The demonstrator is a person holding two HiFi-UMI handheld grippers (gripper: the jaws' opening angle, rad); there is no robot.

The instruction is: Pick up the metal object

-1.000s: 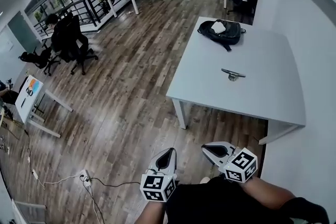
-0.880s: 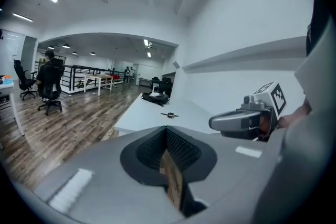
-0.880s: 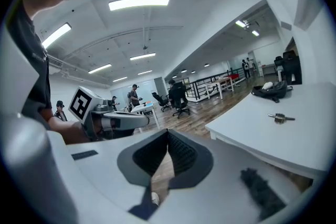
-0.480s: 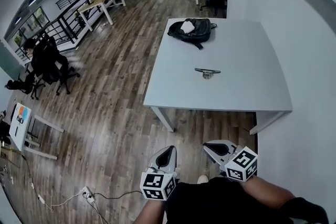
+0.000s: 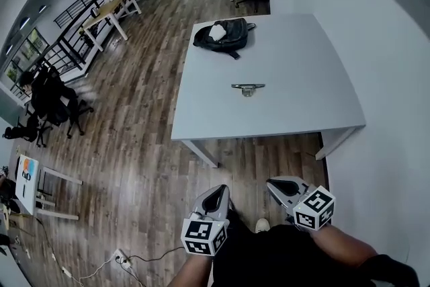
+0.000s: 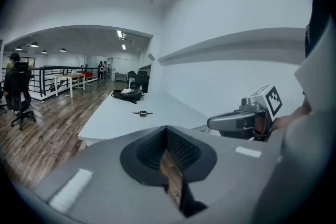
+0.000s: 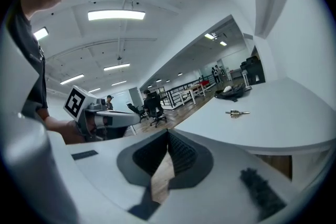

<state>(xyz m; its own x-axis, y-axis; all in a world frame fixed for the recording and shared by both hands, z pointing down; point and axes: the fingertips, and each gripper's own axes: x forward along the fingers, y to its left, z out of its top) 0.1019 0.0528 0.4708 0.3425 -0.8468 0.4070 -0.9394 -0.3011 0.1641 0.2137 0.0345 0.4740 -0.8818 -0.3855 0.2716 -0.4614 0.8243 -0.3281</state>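
Item 1: metal object (image 5: 248, 87), small, slim bar with a stubby part beneath it, lying flat near the middle of the white table (image 5: 295, 111), clear of both tools. Item 2: black backpack (image 5: 227, 37), at the table's far end, with a white article (image 5: 217, 31) resting on it; any label is too small to read. Item 3: left gripper (image 5: 216, 191), held low over the wood floor (image 5: 134, 117), well short of the table; jaws pressed together at the tips, nothing between them. Item 4: right gripper (image 5: 277, 185), beside the left one, likewise clenched and empty. Each tool carries a cube of black-and-white square markers (image 5: 202, 237); these are patterns, not lettering. Item 5: black office chairs (image 5: 47, 101), far left by a railing. Item 6: white board (image 5: 25, 173) with an orange and blue print, unreadable.
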